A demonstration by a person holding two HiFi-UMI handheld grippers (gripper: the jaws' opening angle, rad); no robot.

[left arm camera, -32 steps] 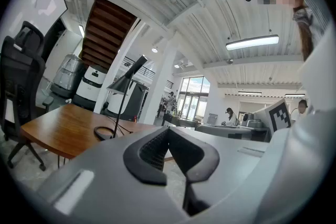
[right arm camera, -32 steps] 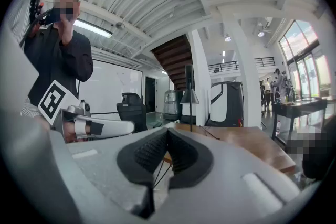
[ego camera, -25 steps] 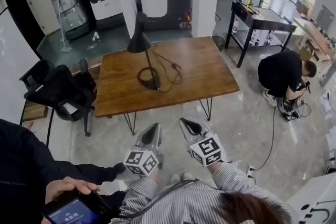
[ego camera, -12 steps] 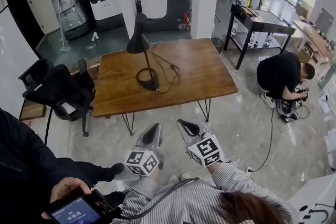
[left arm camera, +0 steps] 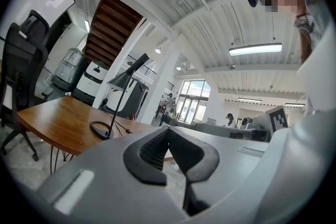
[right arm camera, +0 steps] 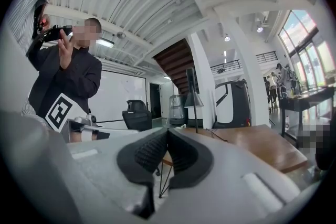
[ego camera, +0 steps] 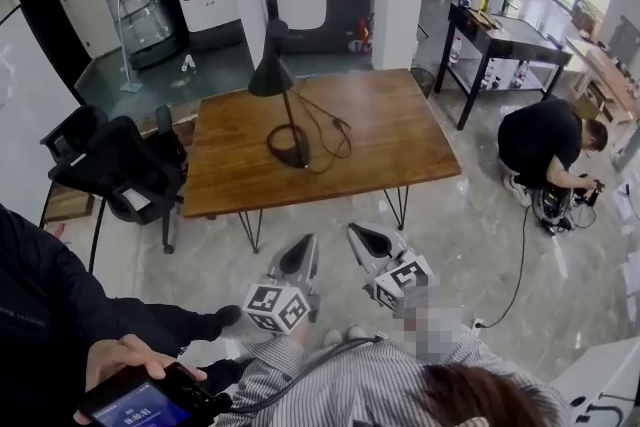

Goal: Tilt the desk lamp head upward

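Black office chair (ego camera: 115,165) stands at the left end of the wooden surface (ego camera: 400,145). Lower left, a bystander's hand (ego camera: 128,358) holds a phone (ego camera: 140,405). On the surface, left of its middle, stands the black lamp (ego camera: 278,83). Its round base (ego camera: 288,150) lies flat on the wood and its cone head (ego camera: 268,75) points down. Its cord (ego camera: 335,130) loops on the wood just right of the base. Nearer the camera, over the floor (ego camera: 470,225) and well apart from the lamp, both tongs point toward the surface. The left tongs (ego camera: 299,253) are closed with nothing between the pads. The right tongs (ego camera: 361,238), just beside them, are likewise closed and empty. Far right, beyond the surface's right end, a person (ego camera: 545,140) in black crouches on the floor by a cable (ego camera: 518,255).
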